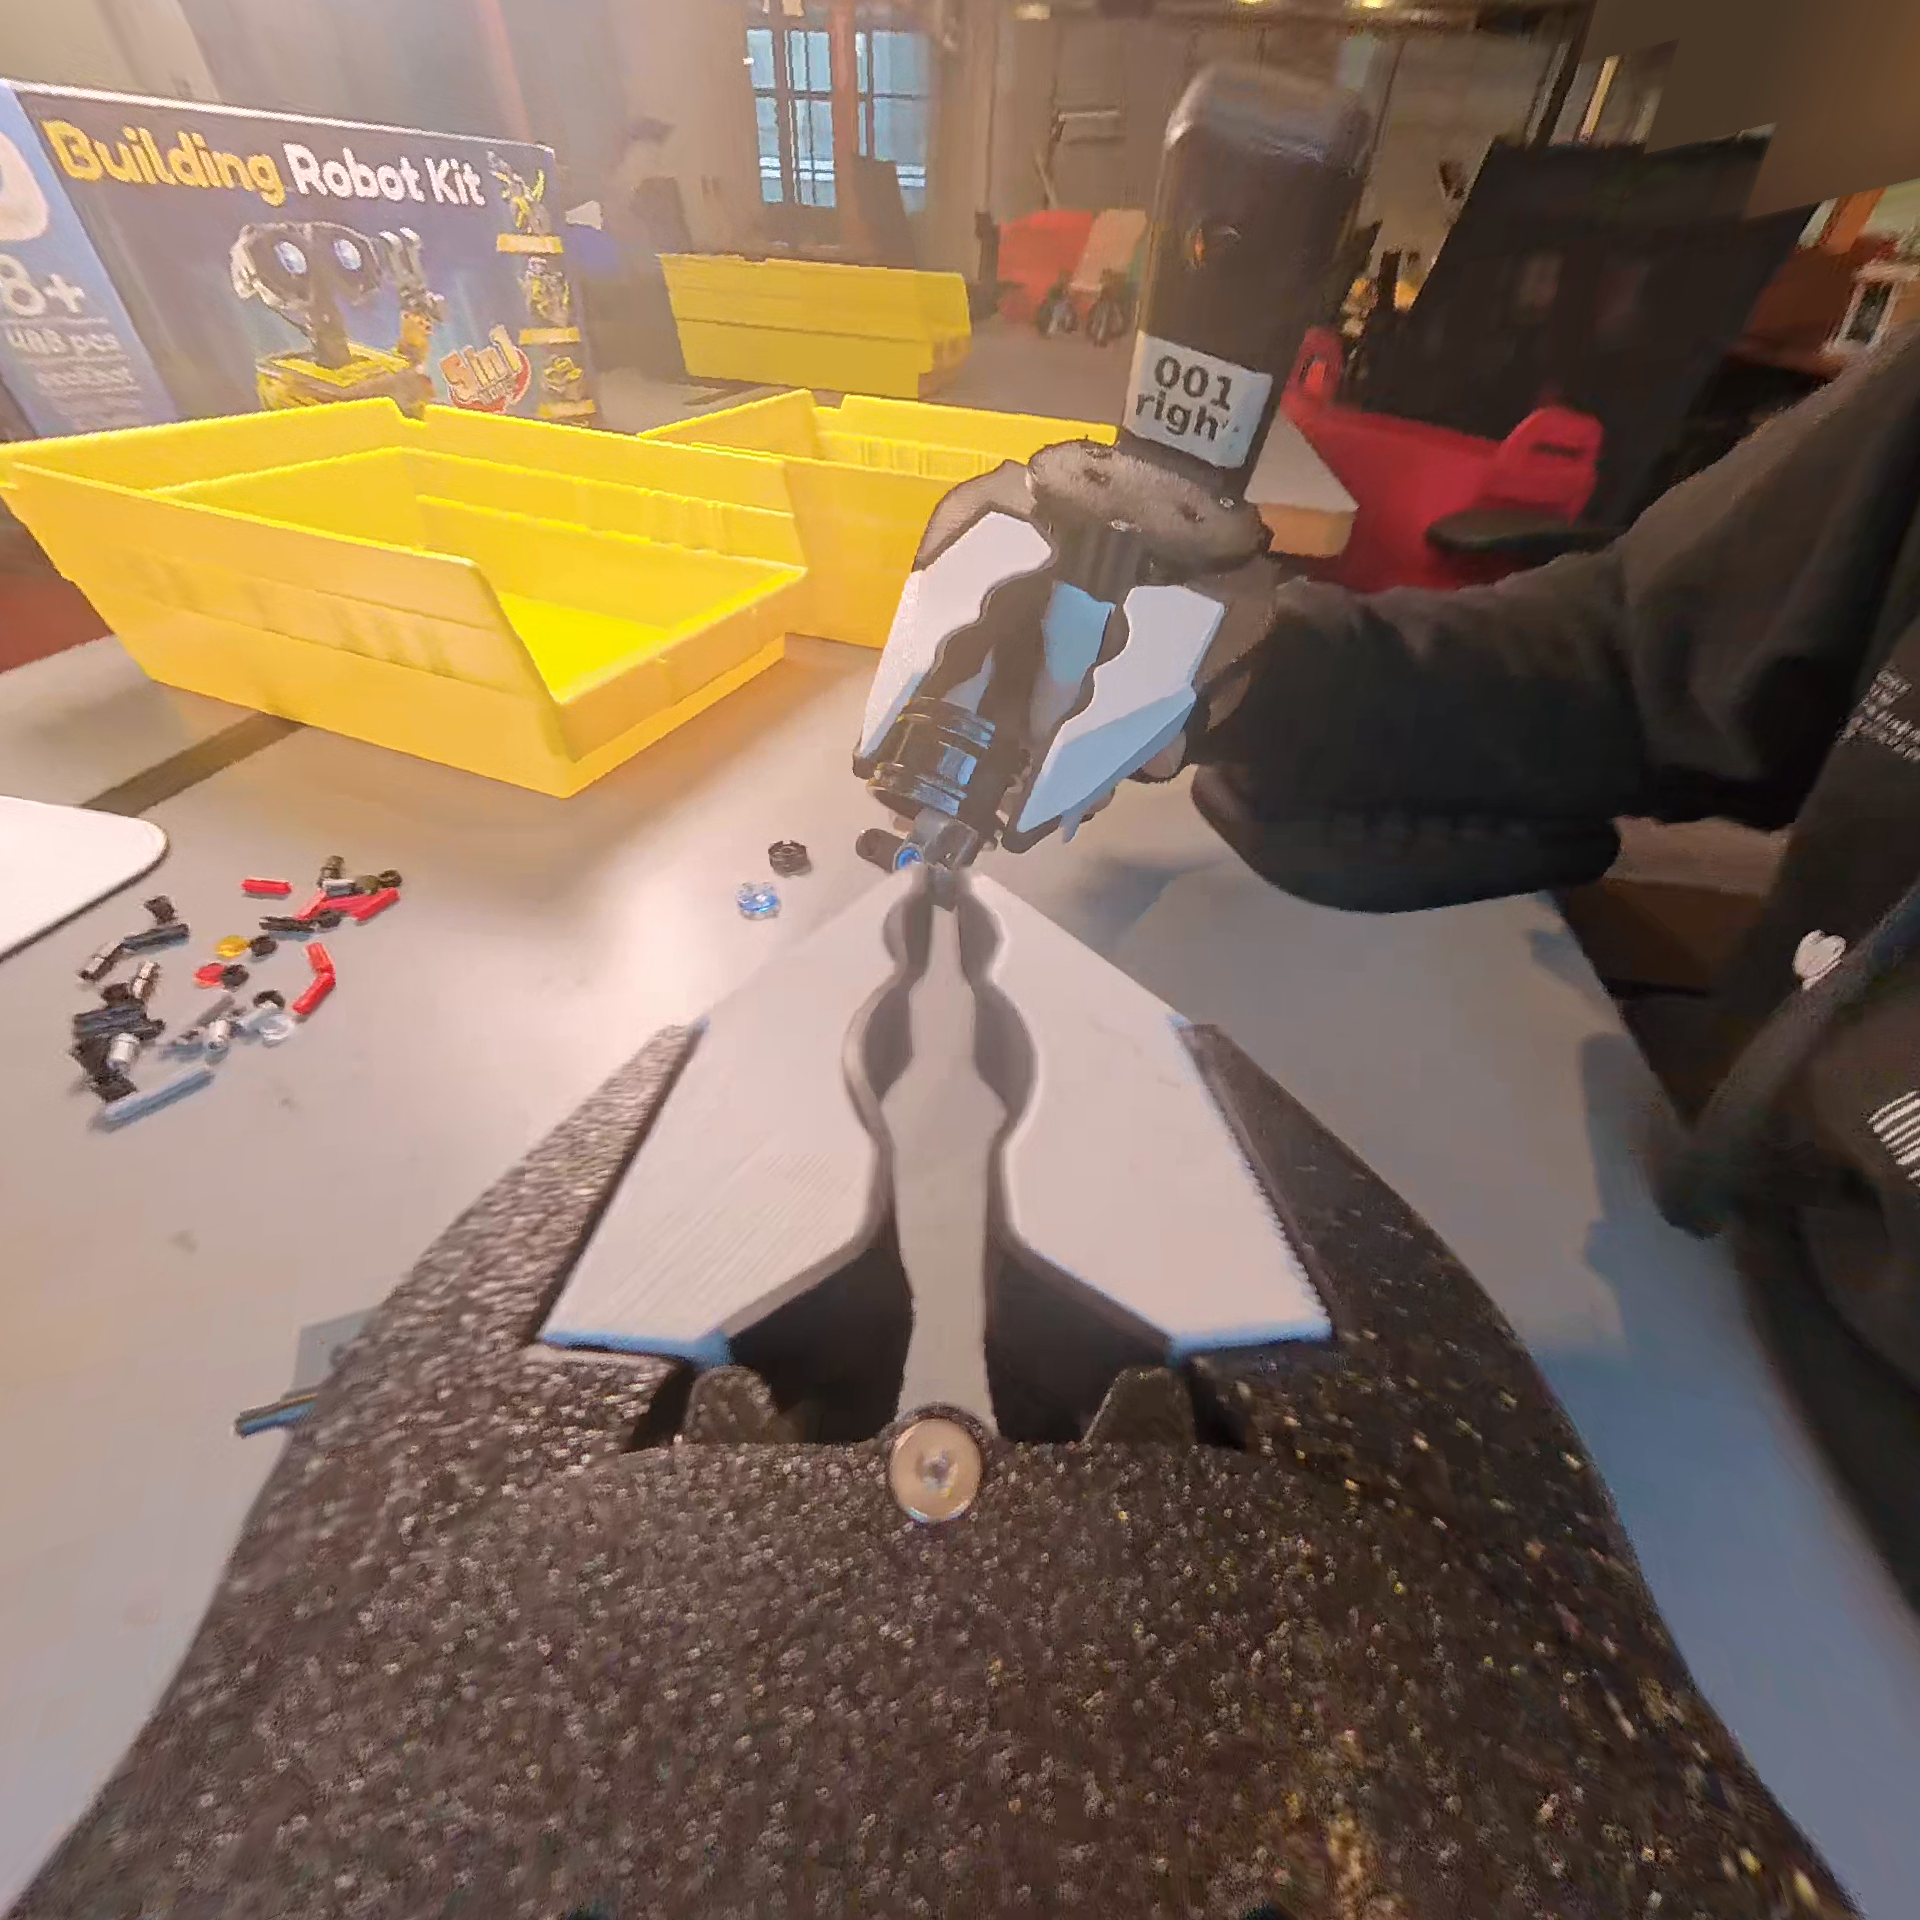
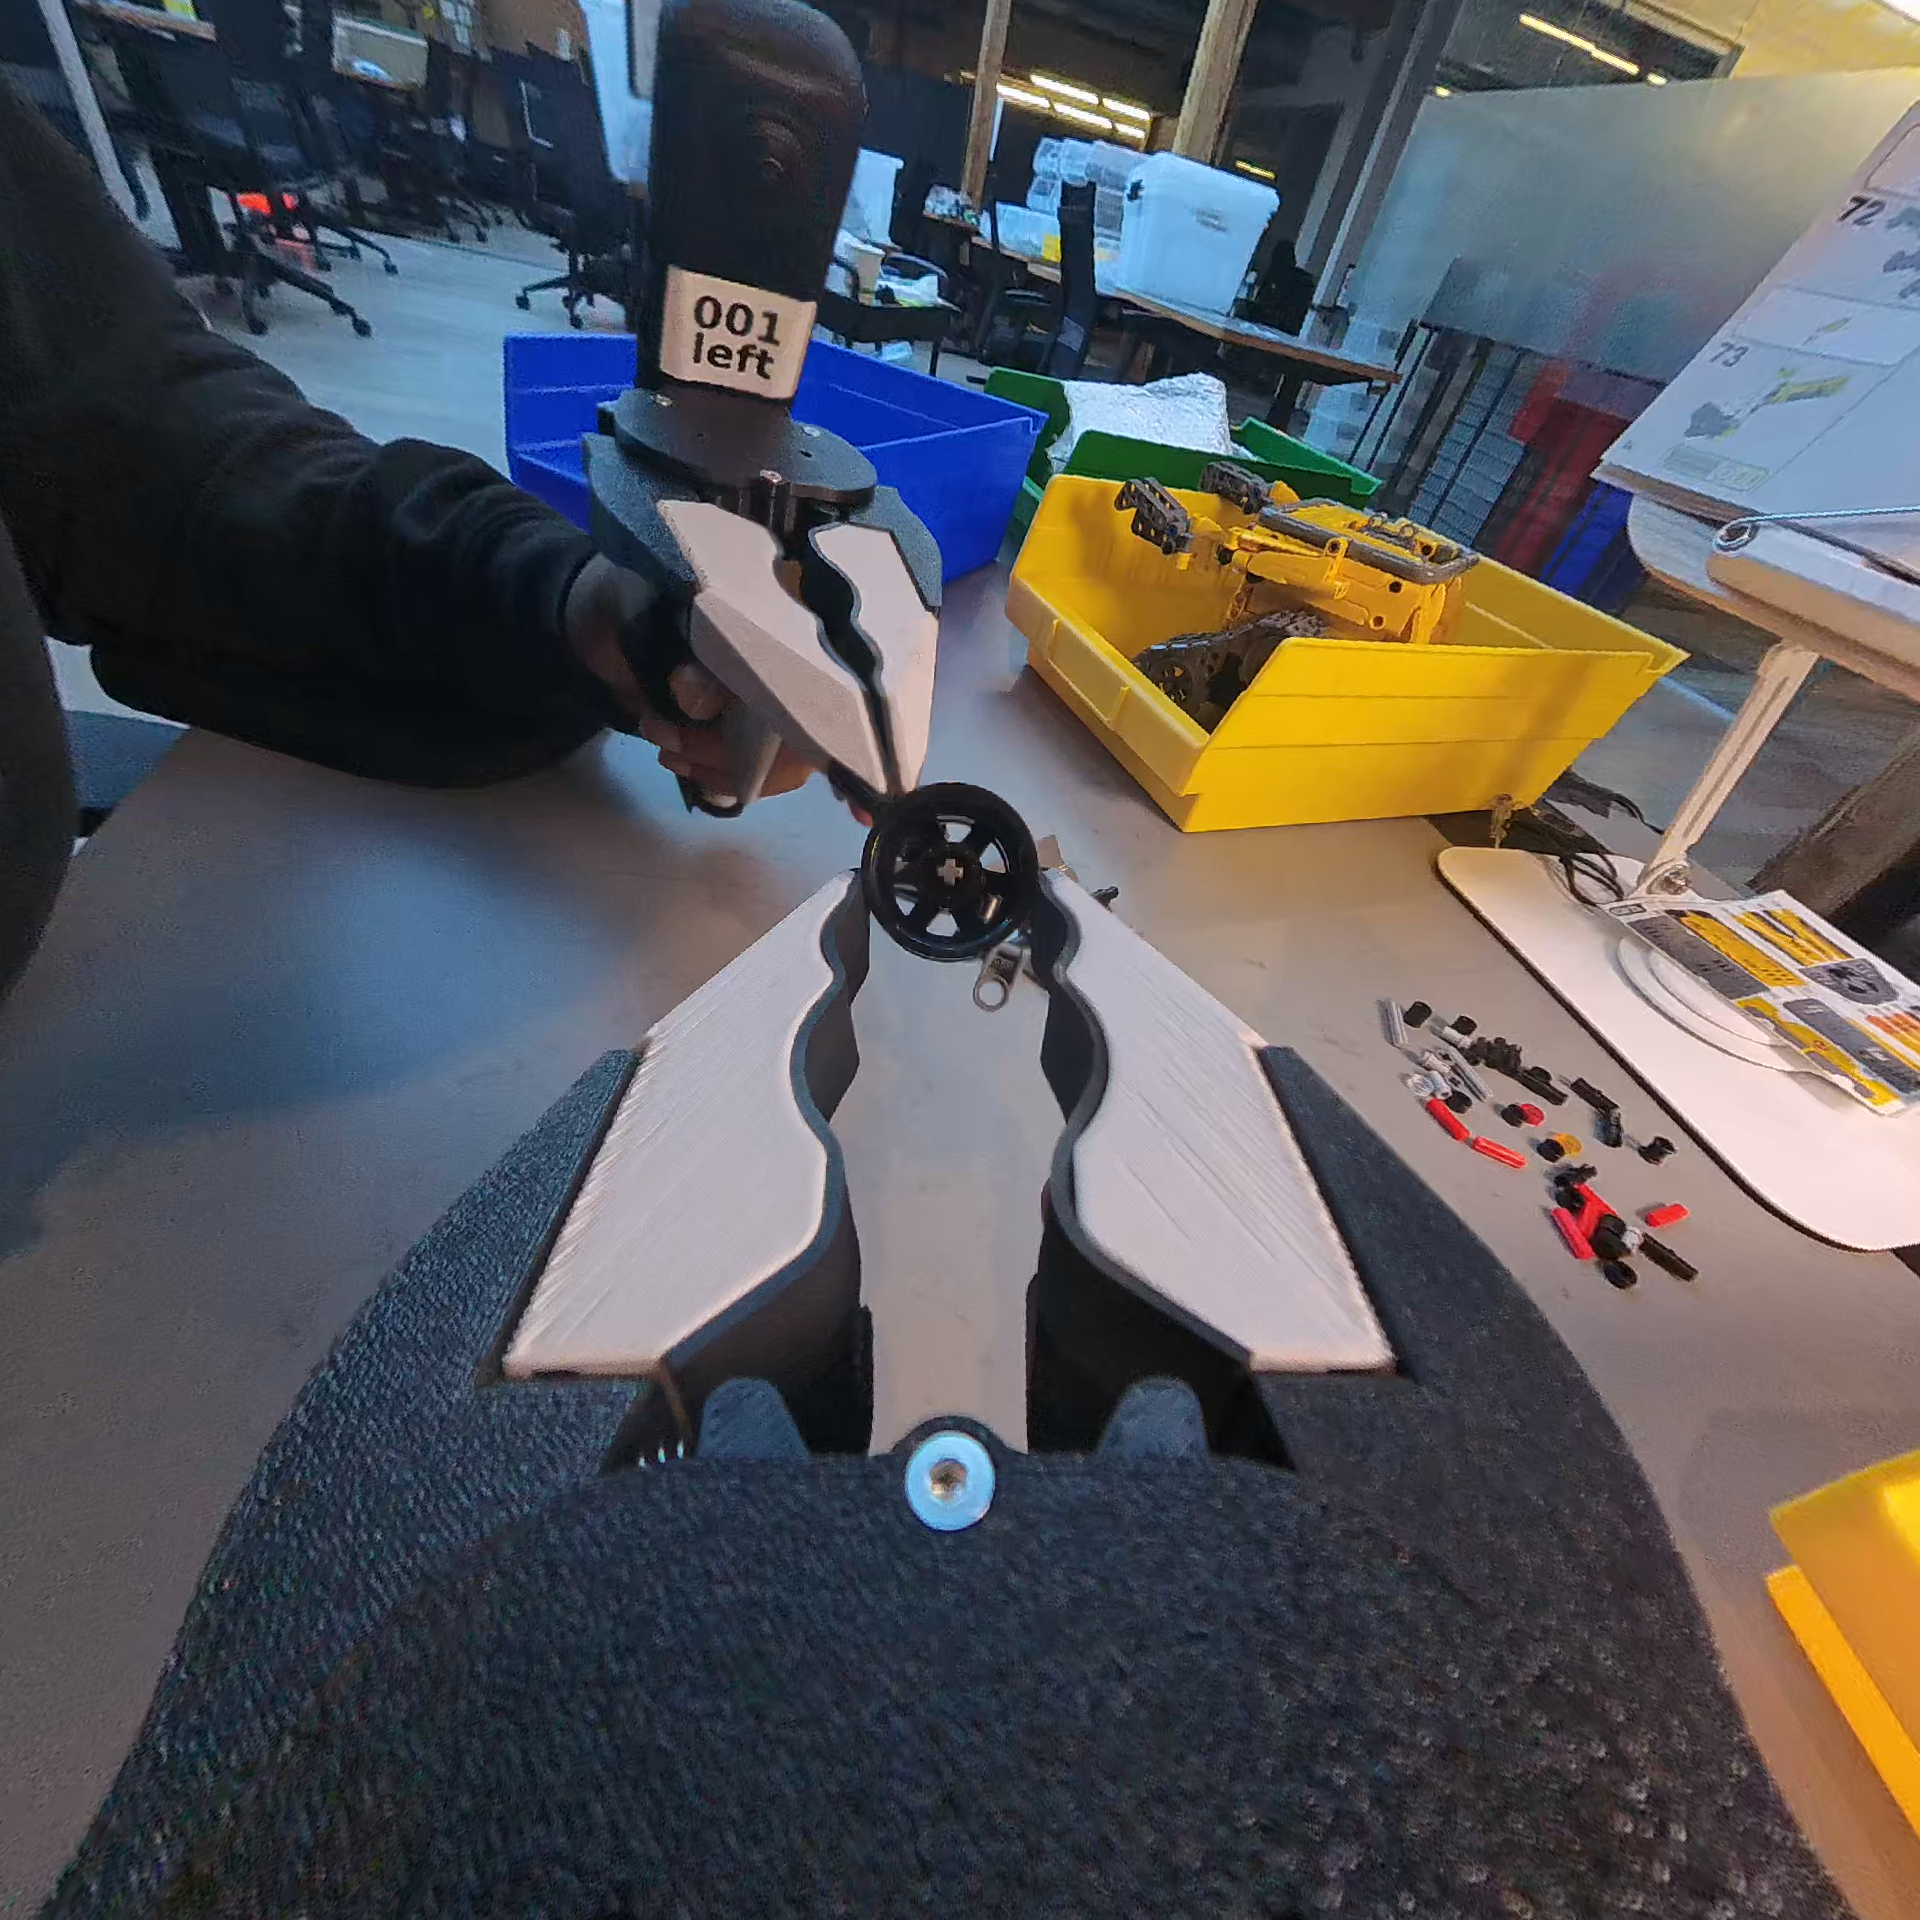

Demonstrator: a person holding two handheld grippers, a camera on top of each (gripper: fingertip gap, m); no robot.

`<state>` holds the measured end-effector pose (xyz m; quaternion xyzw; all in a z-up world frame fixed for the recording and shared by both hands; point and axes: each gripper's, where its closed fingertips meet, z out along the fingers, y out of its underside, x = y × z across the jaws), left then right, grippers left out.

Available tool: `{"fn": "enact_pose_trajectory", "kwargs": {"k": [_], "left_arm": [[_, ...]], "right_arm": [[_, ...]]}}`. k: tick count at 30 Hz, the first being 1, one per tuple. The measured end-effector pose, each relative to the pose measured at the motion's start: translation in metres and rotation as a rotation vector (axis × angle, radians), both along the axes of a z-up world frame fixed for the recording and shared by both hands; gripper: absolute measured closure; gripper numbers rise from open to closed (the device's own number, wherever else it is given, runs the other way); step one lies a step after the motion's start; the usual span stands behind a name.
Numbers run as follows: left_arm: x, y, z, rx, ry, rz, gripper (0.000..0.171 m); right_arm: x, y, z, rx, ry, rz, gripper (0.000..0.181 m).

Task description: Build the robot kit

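My right gripper (image 2: 948, 885) is shut on a black spoked wheel (image 2: 906, 925), held above the grey table (image 2: 416, 987). In the left wrist view the right gripper (image 1: 966, 795) shows with the wheel (image 1: 935, 743) between its white fingers. A small black connector with a blue pin (image 1: 920, 854) sticks out below the wheel. My left gripper (image 1: 935, 891) is shut with its tips on that connector. In the right wrist view the left gripper (image 2: 883, 784) meets the wheel's upper left edge. A gloved hand holds each gripper.
Loose red, black and grey pieces (image 1: 208, 977) (image 2: 1538, 1143) lie on the table. Yellow bins (image 1: 416, 623) and a kit box (image 1: 291, 260) stand behind. A yellow bin (image 2: 1351, 727) holds a yellow tracked model (image 2: 1299, 582). Blue (image 2: 914, 416) and green (image 2: 1143, 457) bins and a booklet stand (image 2: 1797, 364) are nearby. The grippers are tip to tip, or close to it.
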<state>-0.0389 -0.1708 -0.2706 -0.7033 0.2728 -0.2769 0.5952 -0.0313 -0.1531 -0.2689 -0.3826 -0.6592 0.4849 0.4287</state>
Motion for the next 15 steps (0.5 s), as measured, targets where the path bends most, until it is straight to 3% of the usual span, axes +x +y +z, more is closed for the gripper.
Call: {"fn": "enact_pose_trajectory", "kwargs": {"k": [3,5,7,15], "left_arm": [[-0.009,0.003,0.002,-0.058,-0.1,0.005,0.171],[-0.01,0.003,0.008,-0.065,-0.14,0.007,0.15],[-0.015,0.009,0.005,-0.077,-0.115,0.065,0.144],[-0.005,0.024,-0.014,-0.231,-0.184,0.1,0.131]], "right_arm": [[-0.001,0.005,-0.004,0.055,-0.004,-0.044,0.15],[-0.004,0.011,-0.008,0.119,-0.008,-0.091,0.15],[-0.007,0.018,-0.01,0.203,-0.007,-0.152,0.15],[-0.021,0.028,-0.027,0.745,-0.062,-0.306,0.15]]}}
